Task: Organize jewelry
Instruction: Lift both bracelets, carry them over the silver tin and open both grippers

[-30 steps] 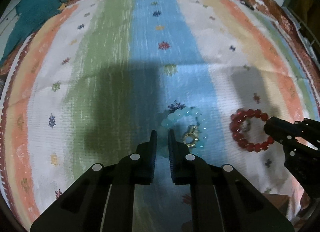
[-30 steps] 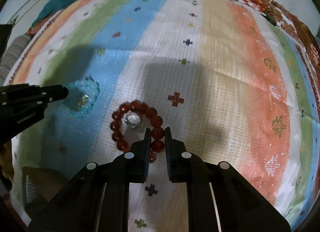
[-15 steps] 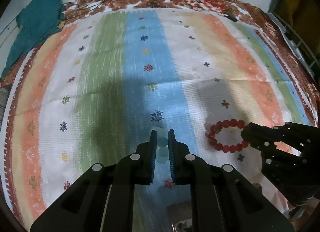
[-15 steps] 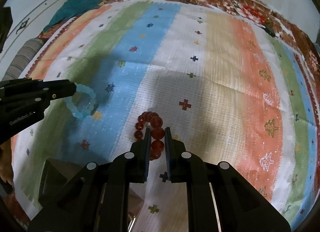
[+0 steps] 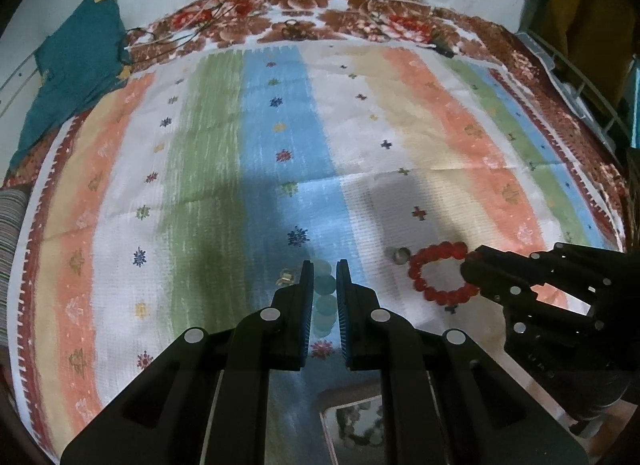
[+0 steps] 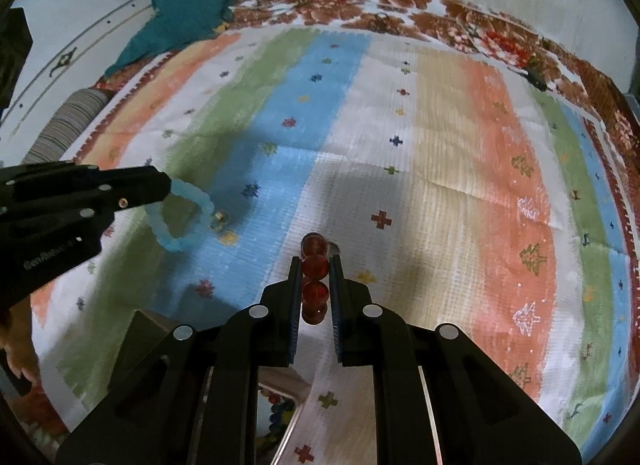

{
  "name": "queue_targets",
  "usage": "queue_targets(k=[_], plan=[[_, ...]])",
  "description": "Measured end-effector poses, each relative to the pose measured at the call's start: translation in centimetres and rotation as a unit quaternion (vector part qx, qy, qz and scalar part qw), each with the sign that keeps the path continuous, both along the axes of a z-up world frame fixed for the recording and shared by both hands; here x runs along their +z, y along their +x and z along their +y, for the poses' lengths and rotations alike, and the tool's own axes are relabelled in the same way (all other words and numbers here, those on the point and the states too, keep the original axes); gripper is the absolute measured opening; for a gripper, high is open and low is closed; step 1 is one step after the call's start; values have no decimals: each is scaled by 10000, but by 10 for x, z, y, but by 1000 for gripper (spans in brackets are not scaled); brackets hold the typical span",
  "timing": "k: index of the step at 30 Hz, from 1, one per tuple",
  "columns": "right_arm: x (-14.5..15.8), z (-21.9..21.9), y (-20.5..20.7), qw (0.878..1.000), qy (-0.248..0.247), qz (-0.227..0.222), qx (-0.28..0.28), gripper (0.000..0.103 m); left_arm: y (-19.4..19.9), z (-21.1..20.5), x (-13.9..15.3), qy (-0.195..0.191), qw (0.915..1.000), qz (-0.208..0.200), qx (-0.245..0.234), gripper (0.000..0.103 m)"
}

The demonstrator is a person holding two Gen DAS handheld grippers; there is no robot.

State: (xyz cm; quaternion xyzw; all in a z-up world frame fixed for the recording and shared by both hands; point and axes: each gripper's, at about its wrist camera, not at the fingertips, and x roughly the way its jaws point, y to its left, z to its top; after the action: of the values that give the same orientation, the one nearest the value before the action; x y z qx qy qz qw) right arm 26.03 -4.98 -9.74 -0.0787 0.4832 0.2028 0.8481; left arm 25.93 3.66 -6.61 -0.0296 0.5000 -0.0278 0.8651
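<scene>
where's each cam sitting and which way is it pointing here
Left wrist: rides the left tongs, looking forward and down over the striped cloth; its own two fingers pinch the pale blue bracelet, right tongs enter at right.
Right wrist: rides the right tongs, same downward heading; its fingers pinch the red bracelet, left tongs enter at left.
Shared: both bracelets, the cloth, the teal garment.

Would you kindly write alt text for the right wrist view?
The right gripper is shut on a red beaded bracelet above a striped, pastel-coloured cloth. At left, the left gripper holds a pale blue beaded bracelet near a small gold ring lying on the cloth.
</scene>
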Motion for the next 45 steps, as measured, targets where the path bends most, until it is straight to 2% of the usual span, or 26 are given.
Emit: queue_targets(k=[19,45], plan=[[35,-11,-35,9981,549,-259,31,14,-43,-18,36,-190,9986,-438,-228,11],[56,-19,-98,9954,772,-462,339,14,-116,-23,63,-495,9952,-708,-470,11]])
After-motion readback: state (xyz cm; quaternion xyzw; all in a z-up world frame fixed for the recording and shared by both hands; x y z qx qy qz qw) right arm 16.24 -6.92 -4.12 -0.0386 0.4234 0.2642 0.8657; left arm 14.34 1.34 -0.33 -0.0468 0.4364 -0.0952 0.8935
